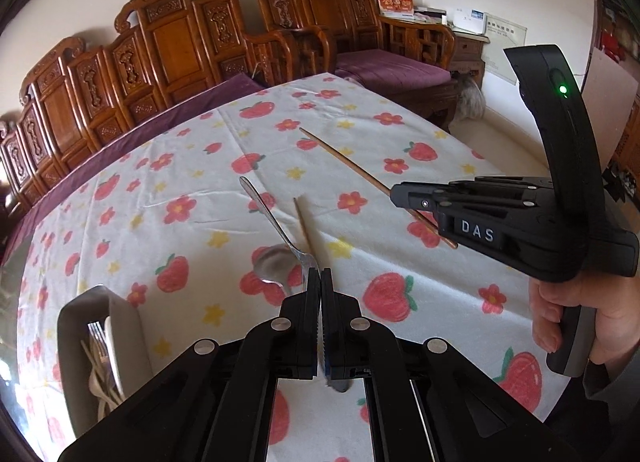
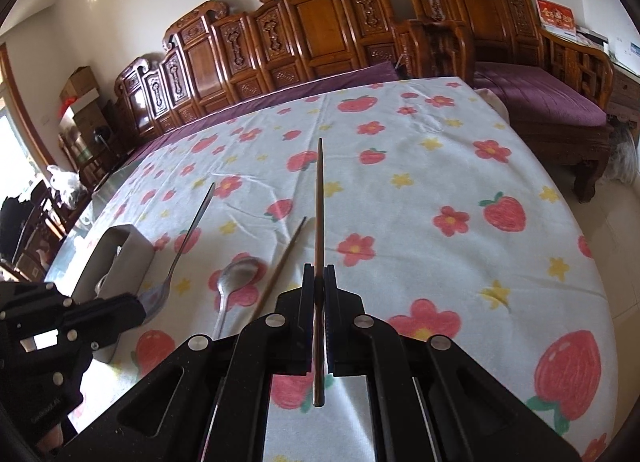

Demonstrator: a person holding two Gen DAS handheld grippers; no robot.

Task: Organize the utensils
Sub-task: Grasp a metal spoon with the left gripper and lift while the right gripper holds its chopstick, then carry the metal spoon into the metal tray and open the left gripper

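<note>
Fork — tines hidden between fingers

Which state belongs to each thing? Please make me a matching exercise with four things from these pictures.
Things:
1. fork
2. spoon
3. grey holder
4. right gripper

States:
a. shut on a chopstick
b. lies loose on the tablecloth
c. clamped in the left gripper
d. has cutlery inside

Pairs: 1-c, 2-b, 3-d, 4-a
</note>
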